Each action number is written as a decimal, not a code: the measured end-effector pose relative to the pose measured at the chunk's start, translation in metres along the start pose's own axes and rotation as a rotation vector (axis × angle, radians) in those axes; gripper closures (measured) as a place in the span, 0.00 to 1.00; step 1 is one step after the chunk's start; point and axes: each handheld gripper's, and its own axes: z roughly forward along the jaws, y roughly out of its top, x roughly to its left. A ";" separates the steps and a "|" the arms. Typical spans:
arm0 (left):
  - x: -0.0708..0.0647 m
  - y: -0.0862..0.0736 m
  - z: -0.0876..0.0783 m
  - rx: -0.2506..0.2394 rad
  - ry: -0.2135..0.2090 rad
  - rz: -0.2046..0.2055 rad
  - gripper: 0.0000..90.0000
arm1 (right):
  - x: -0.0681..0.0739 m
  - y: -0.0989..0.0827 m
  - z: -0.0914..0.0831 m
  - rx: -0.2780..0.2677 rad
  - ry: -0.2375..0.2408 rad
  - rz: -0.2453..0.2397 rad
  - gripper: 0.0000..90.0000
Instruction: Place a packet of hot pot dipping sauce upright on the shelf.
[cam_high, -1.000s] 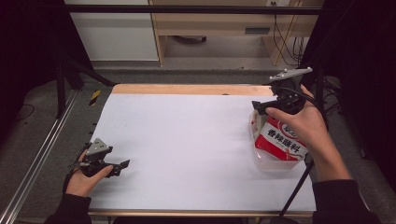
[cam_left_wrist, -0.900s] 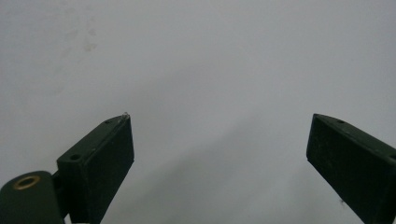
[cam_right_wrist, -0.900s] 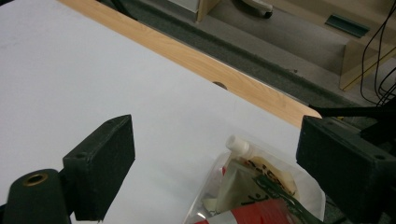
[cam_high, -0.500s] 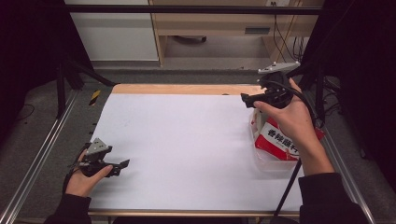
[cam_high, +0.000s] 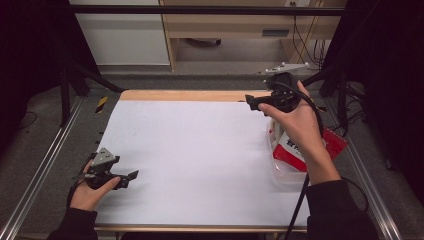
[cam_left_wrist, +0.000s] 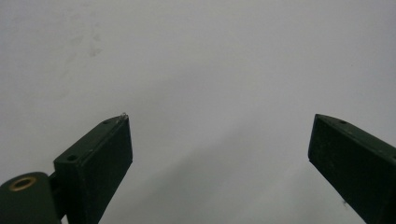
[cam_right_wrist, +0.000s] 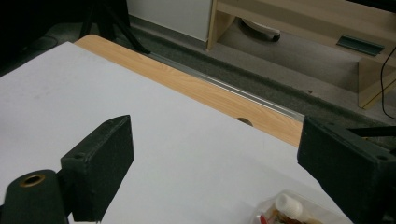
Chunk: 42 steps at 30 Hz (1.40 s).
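High: I held right gripper (cam_high: 252, 102) raised above packet (cam_high: 292, 150) at table's (cam_high: 200, 145) right edge | Left: left gripper (cam_left_wrist: 219, 140) parted, empty | Right: jaws parted, empty; packet (cam_right_wrist: 289, 212) judged light, crinkly, slippery; grip edge.

The left gripper (cam_high: 131, 175) rests low near the table's (cam_high: 200, 150) front left corner, jaws wide apart. The right gripper (cam_high: 250, 101) hovers by the back right edge, jaws spread.
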 end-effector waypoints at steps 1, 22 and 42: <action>0.000 0.000 0.000 0.000 0.000 0.000 0.07 | 0.003 0.001 0.002 -0.001 0.003 0.005 0.13; 0.001 0.000 -0.002 -0.013 0.008 0.000 0.07 | 0.038 0.008 0.032 -0.055 0.002 0.046 0.10; 0.001 0.000 -0.002 -0.022 0.016 -0.009 0.07 | 0.069 -0.031 0.054 -0.055 0.054 0.053 0.07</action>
